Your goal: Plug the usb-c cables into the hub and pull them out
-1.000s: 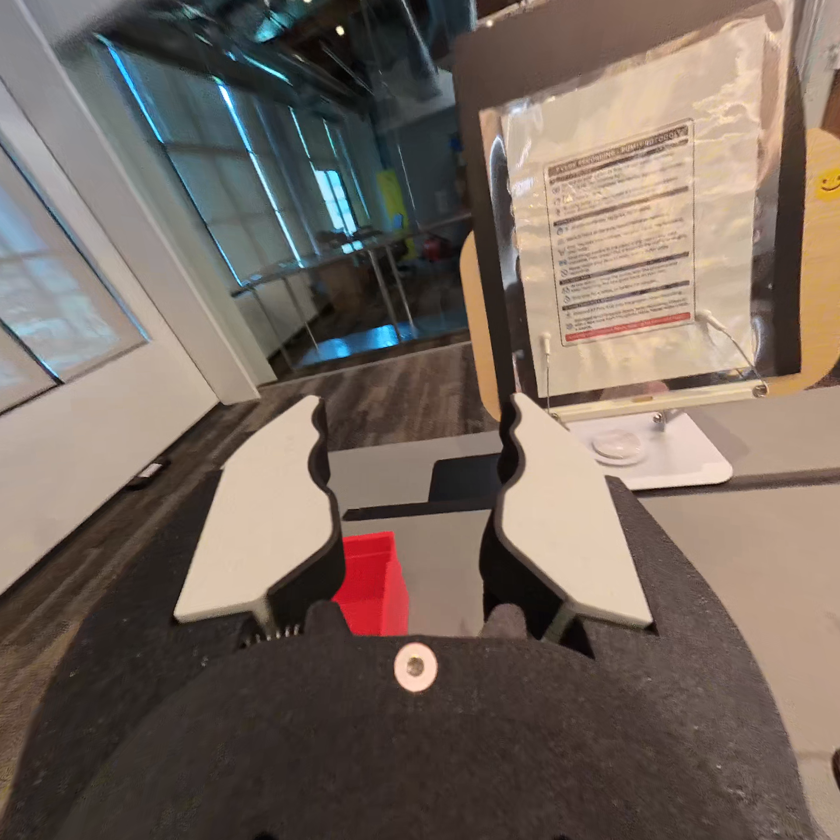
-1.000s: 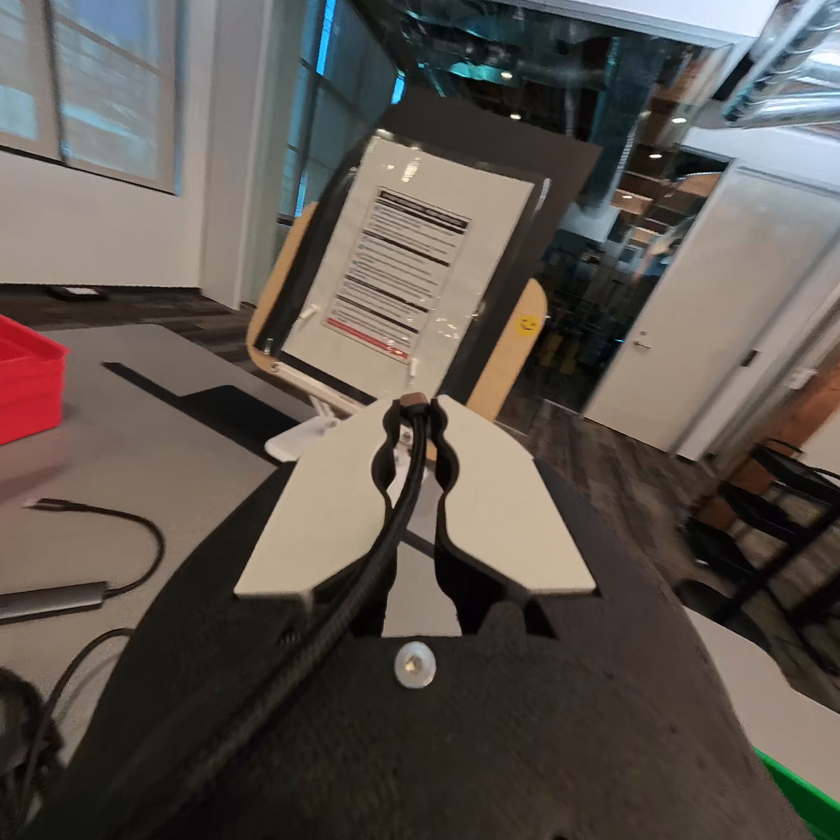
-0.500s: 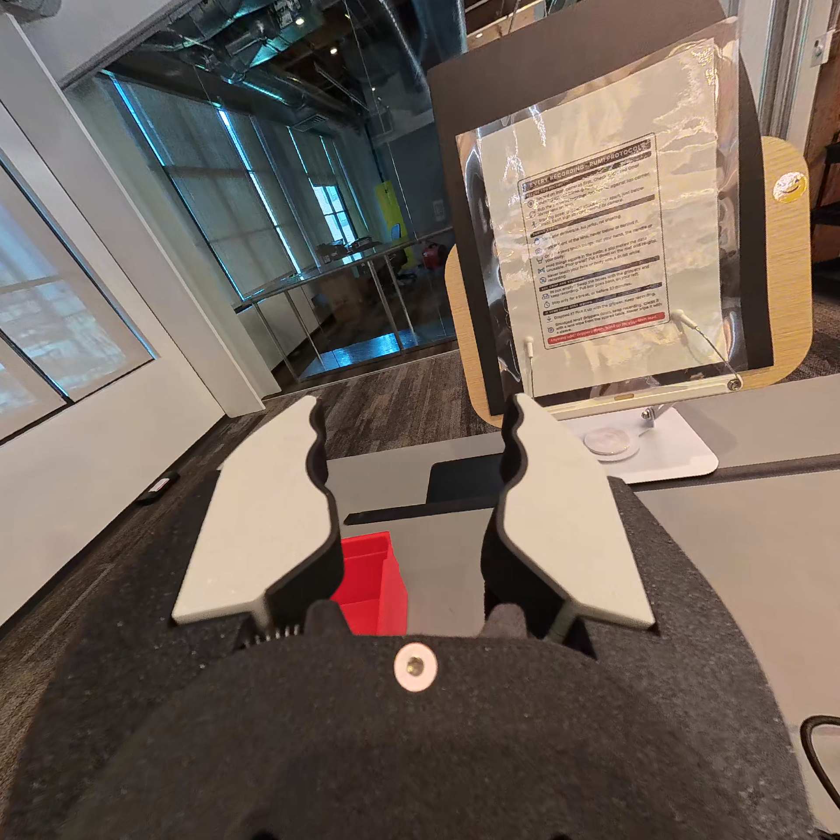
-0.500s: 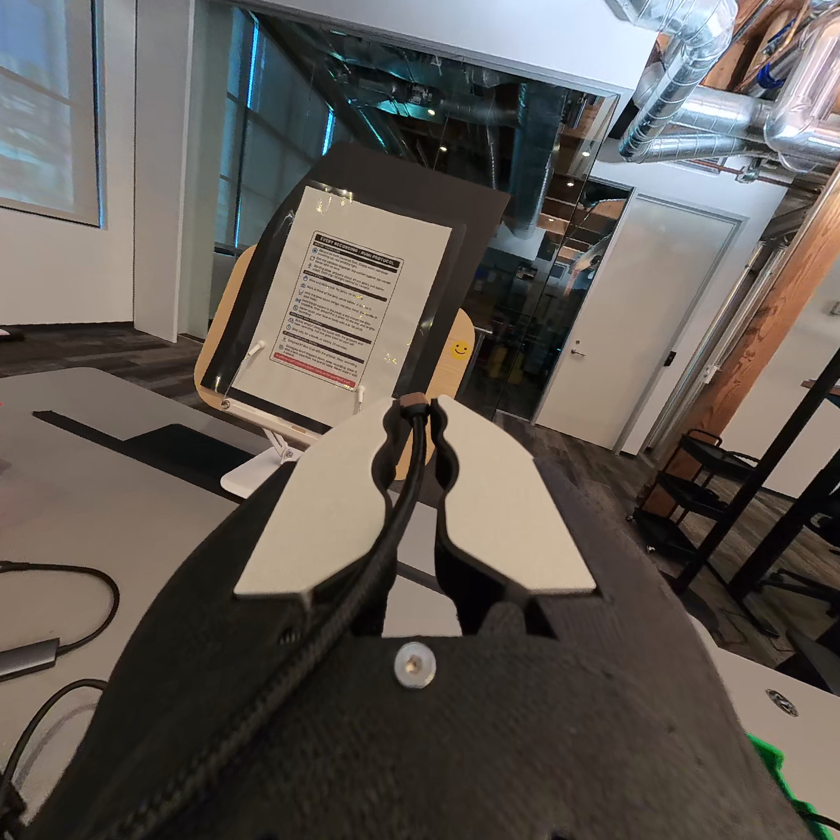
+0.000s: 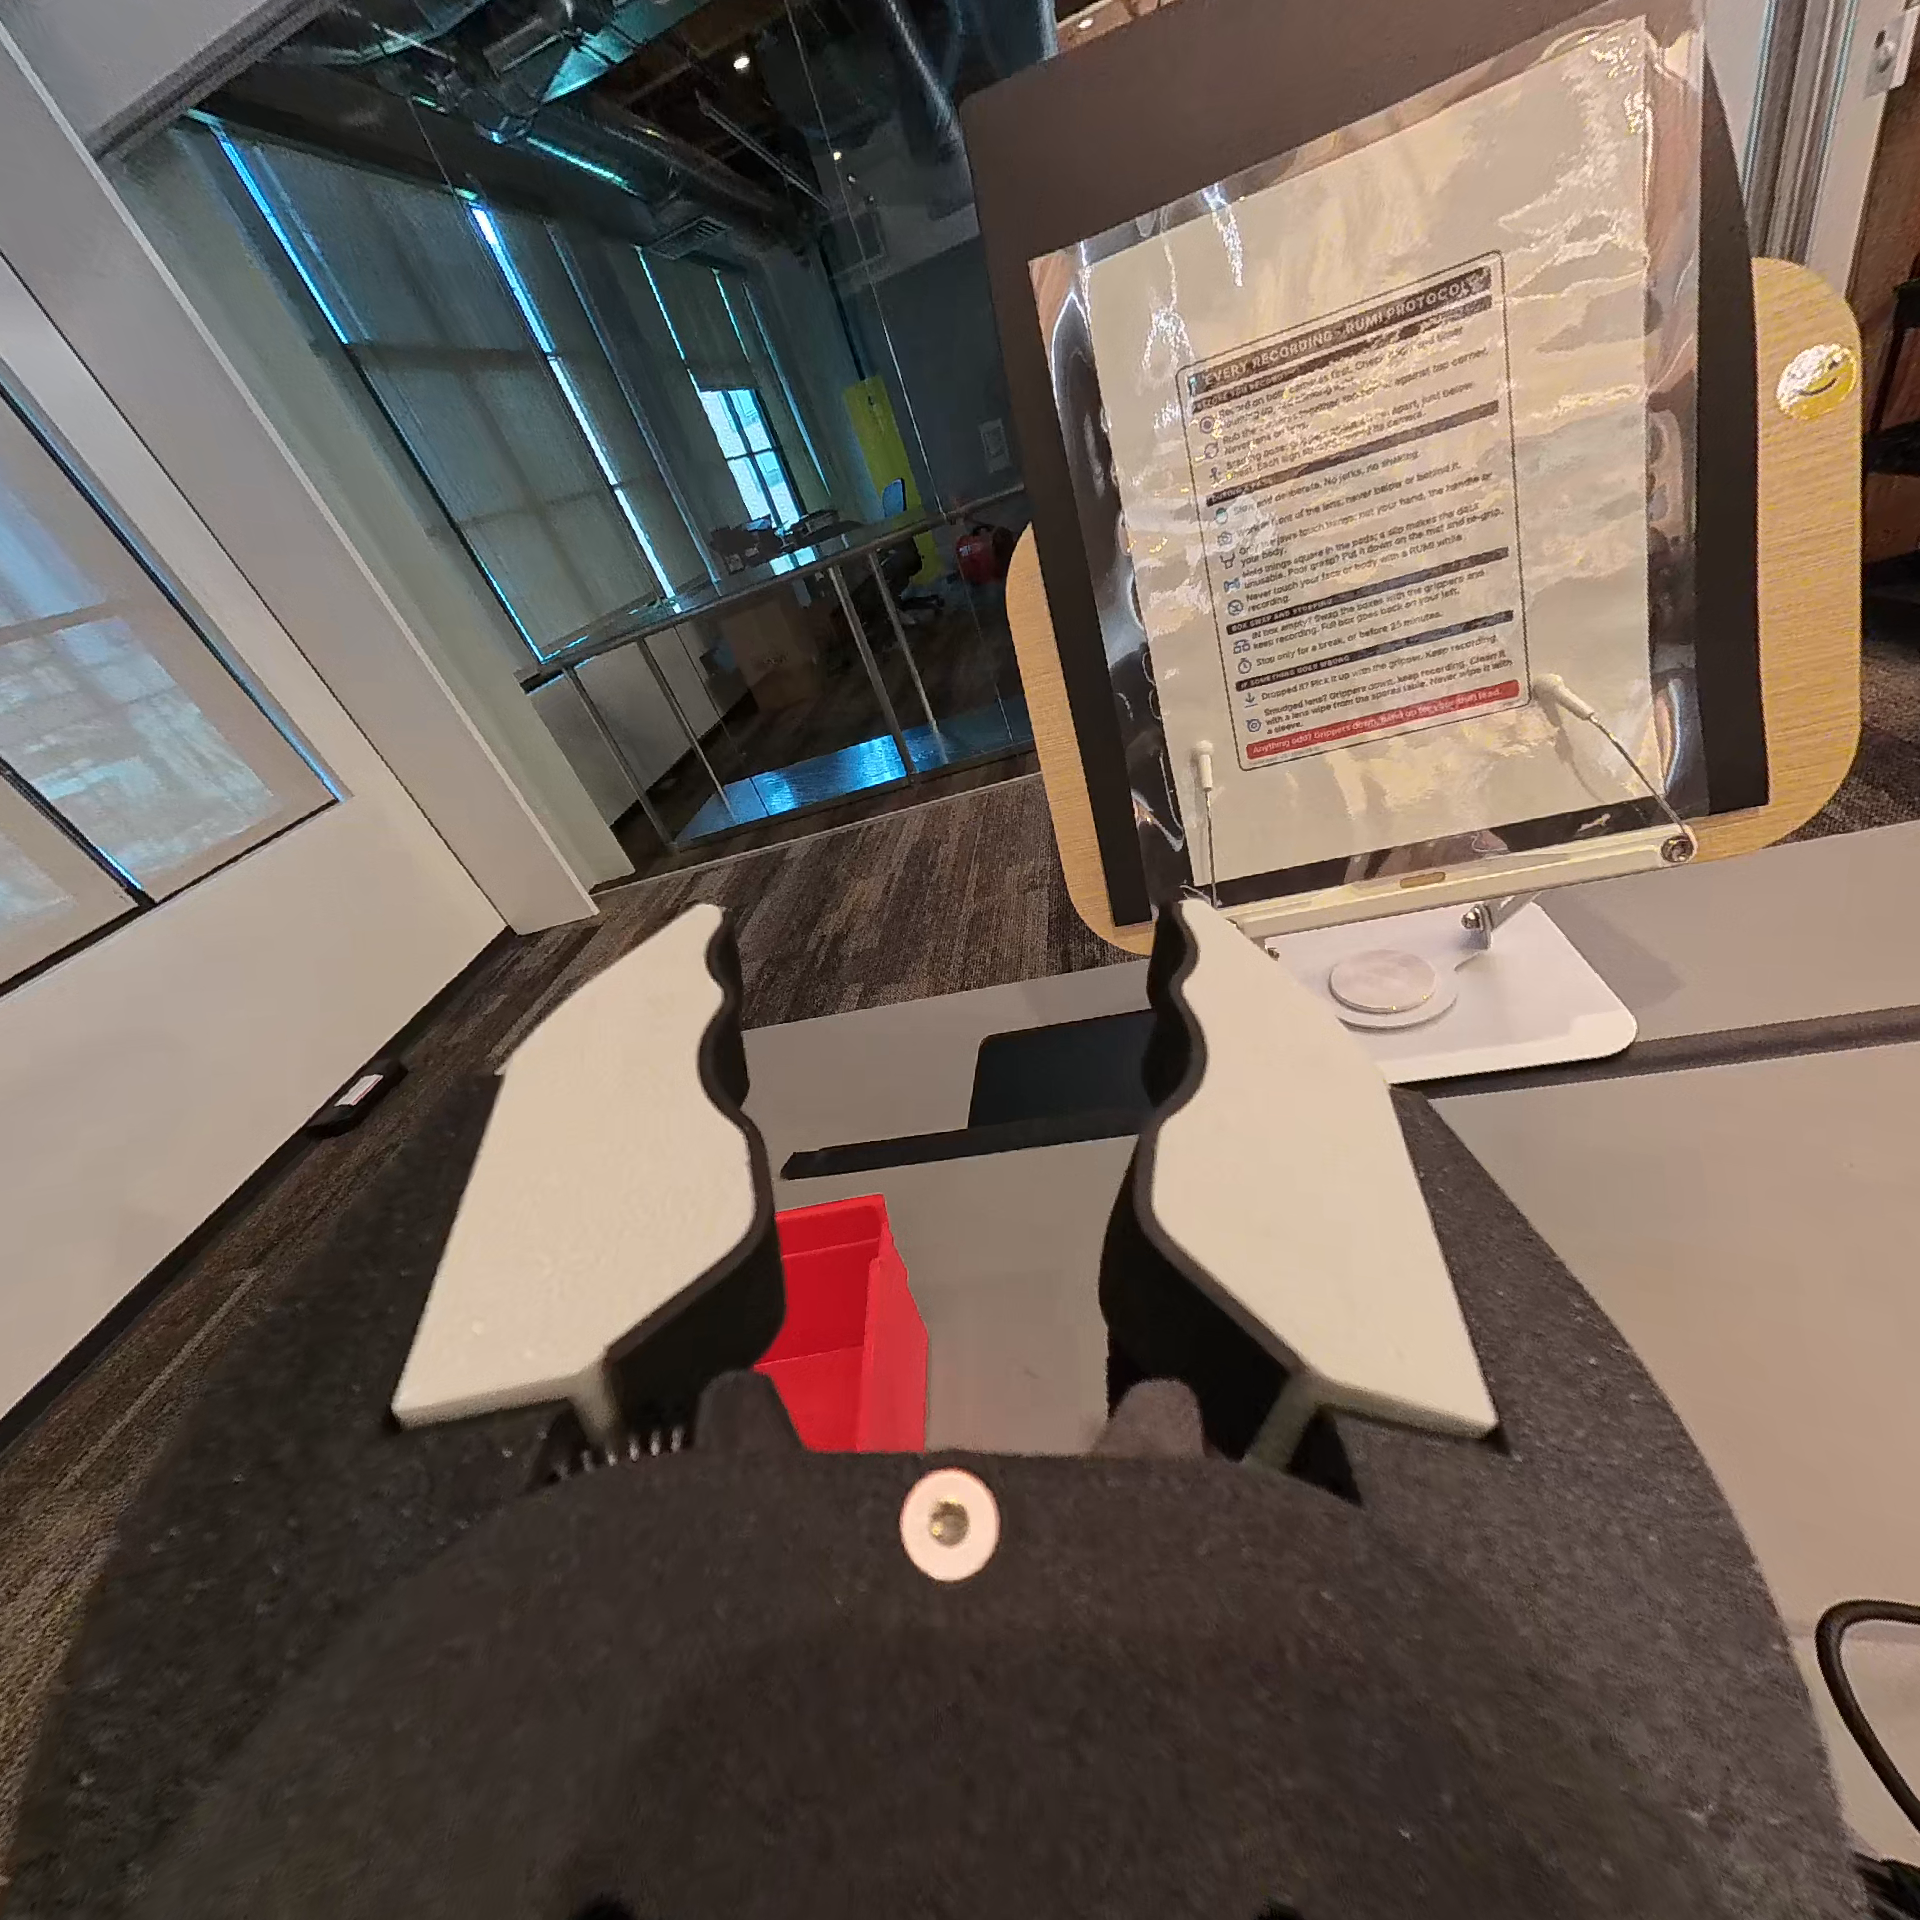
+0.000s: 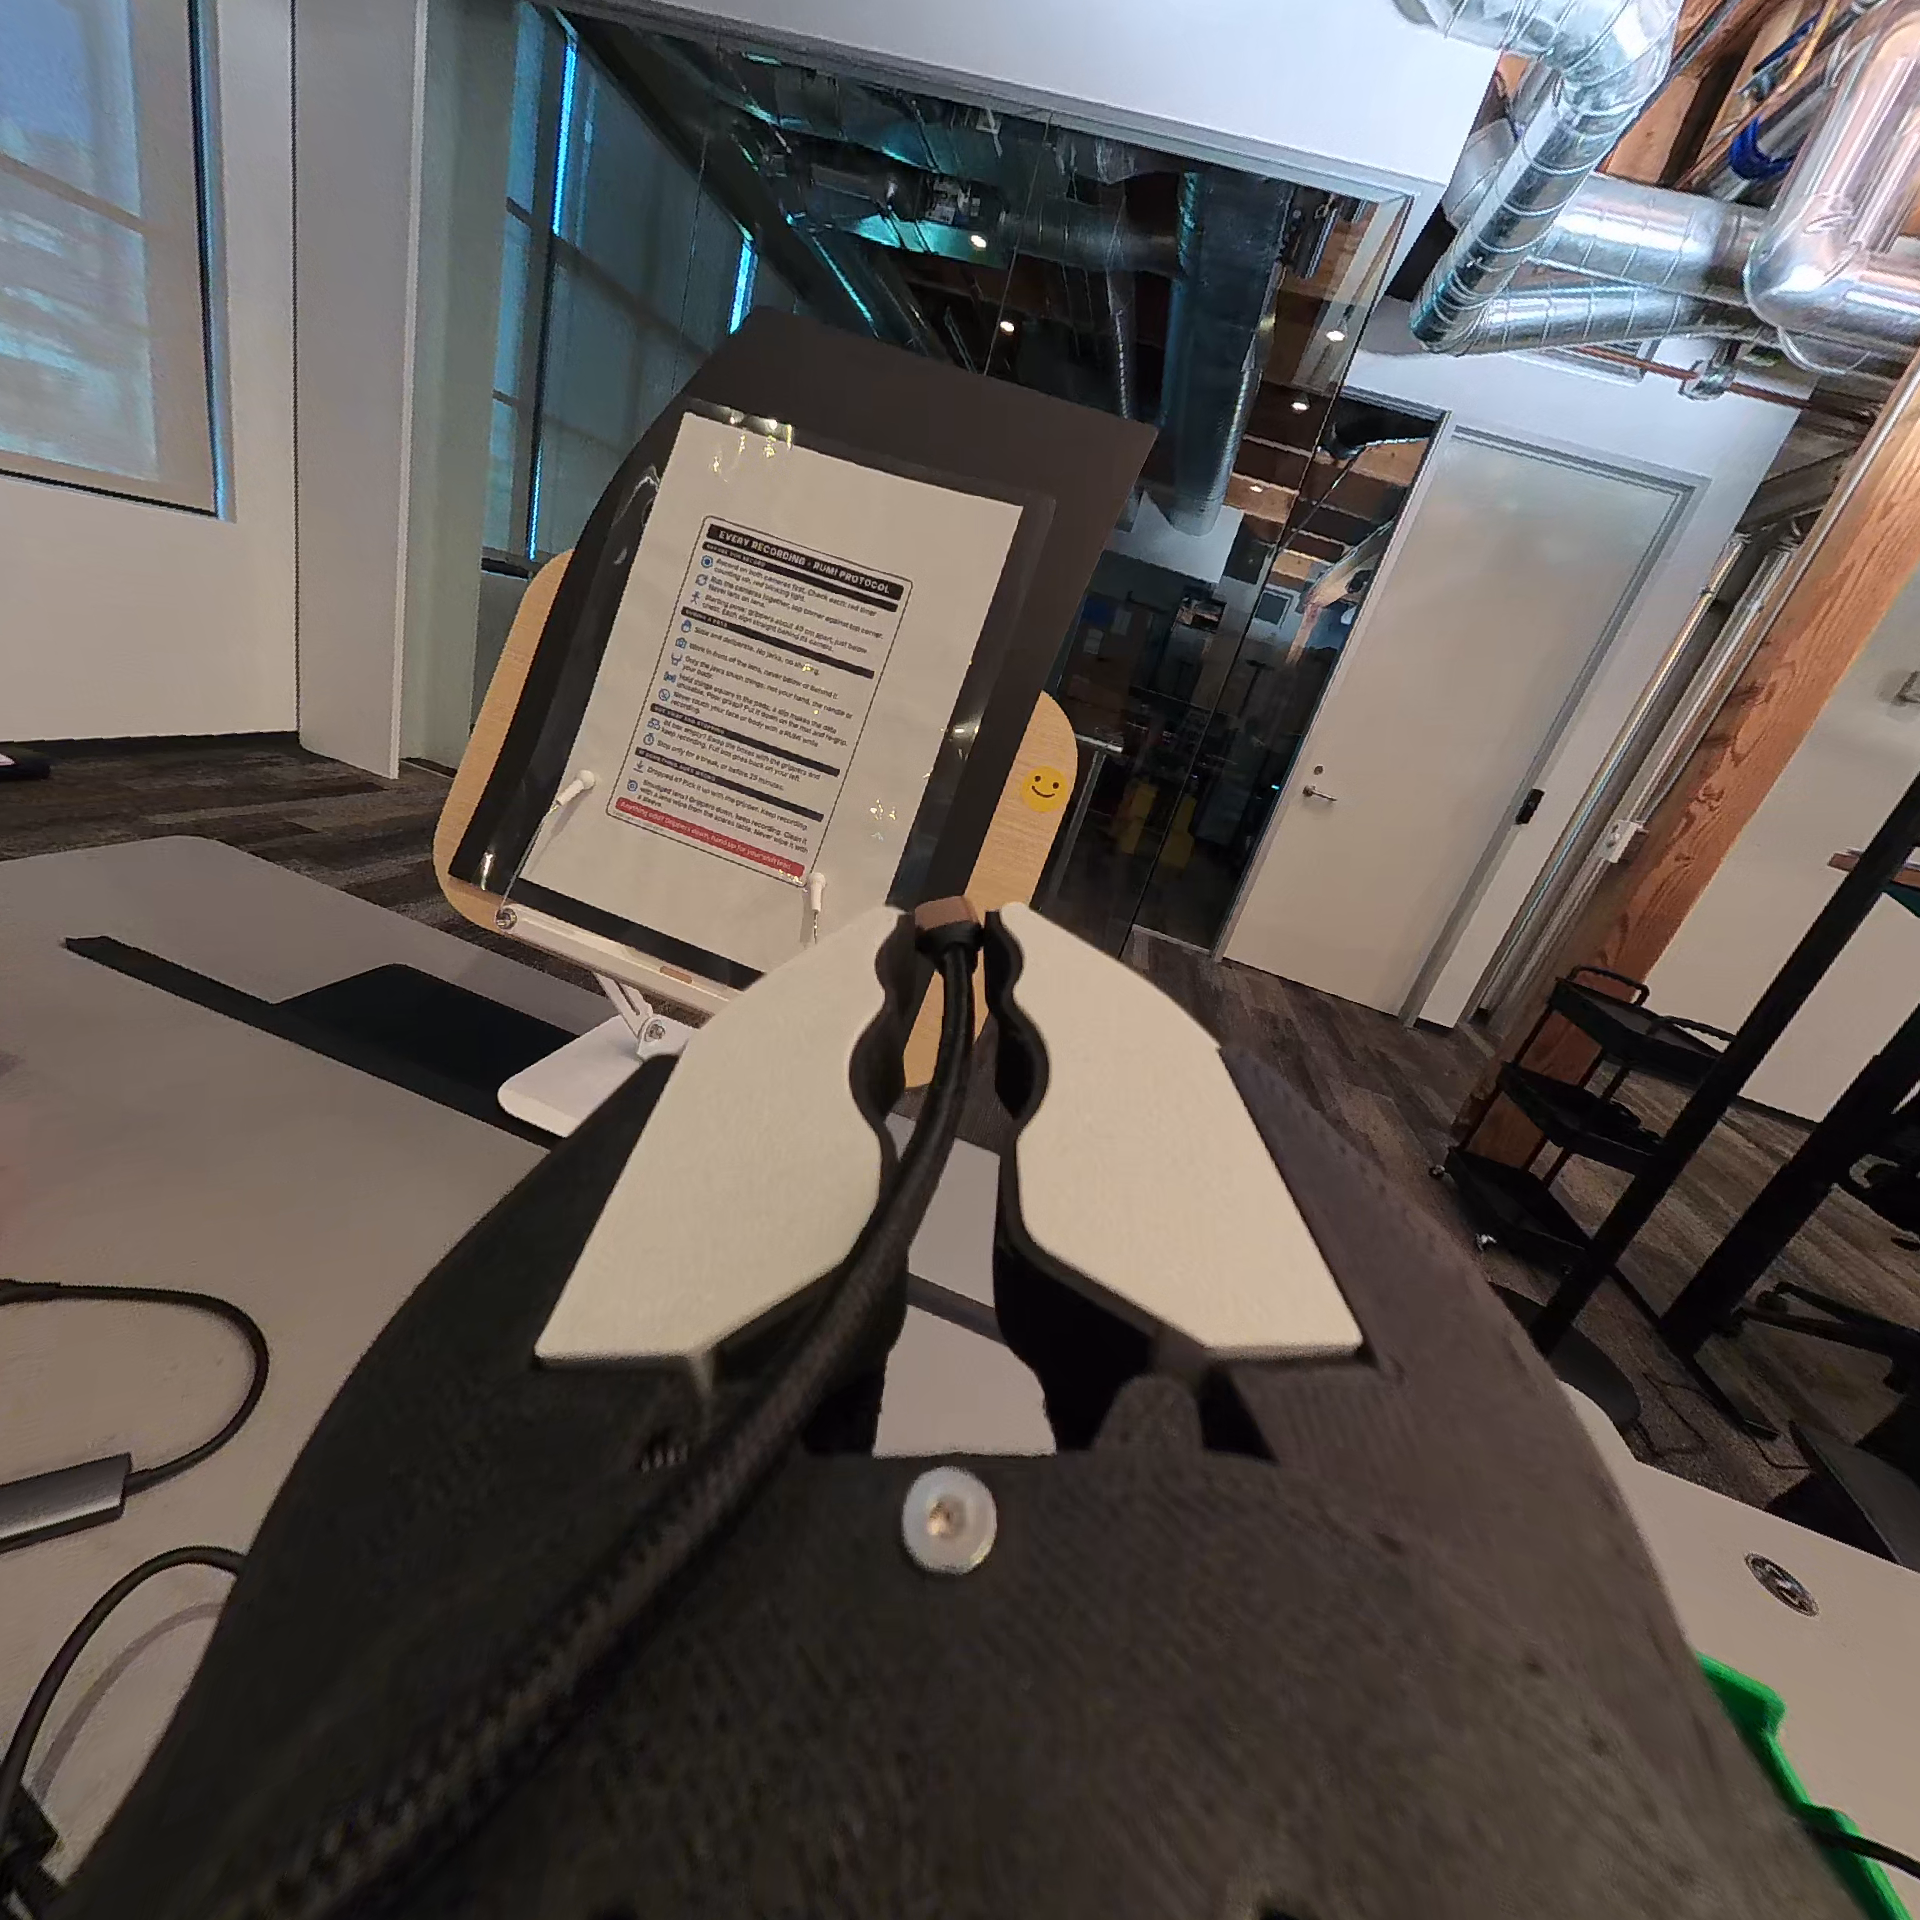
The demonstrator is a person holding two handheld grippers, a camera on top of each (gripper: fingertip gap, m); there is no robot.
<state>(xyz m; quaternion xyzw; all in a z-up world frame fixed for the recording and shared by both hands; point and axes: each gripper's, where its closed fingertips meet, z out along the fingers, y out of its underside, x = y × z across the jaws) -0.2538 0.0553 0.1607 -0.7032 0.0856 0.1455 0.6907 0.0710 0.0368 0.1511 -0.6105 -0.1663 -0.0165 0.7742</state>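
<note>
My right gripper (image 6: 948,920) is shut on a black braided usb-c cable (image 6: 914,1164). It holds the cable near its plug, whose brown collar sticks out between the fingertips, and lifts it above the grey table (image 6: 208,1143). The cable trails back over the gripper body to the lower left. The grey hub (image 6: 62,1496) lies at the left edge of the right wrist view, with its own thin black lead (image 6: 223,1371) looping away. My left gripper (image 5: 940,914) is open and empty above the table. A black cable loop (image 5: 1860,1704) shows at its lower right.
A document stand (image 5: 1455,935) with a sleeved printed sheet stands at the table's back, also in the right wrist view (image 6: 790,707). A red bin (image 5: 862,1320) sits below the left gripper. A green object (image 6: 1787,1787) lies at the right view's lower right. My hands' fingertips stand some 35 cm from each other. Between my left fingertips and the grey hub (image 6: 62,1496) there is roughly 30 cm.
Both grippers have risen and tilted upward. The right gripper has swung right with the cable still held; the red bin has left its view. The left gripper stays open.
</note>
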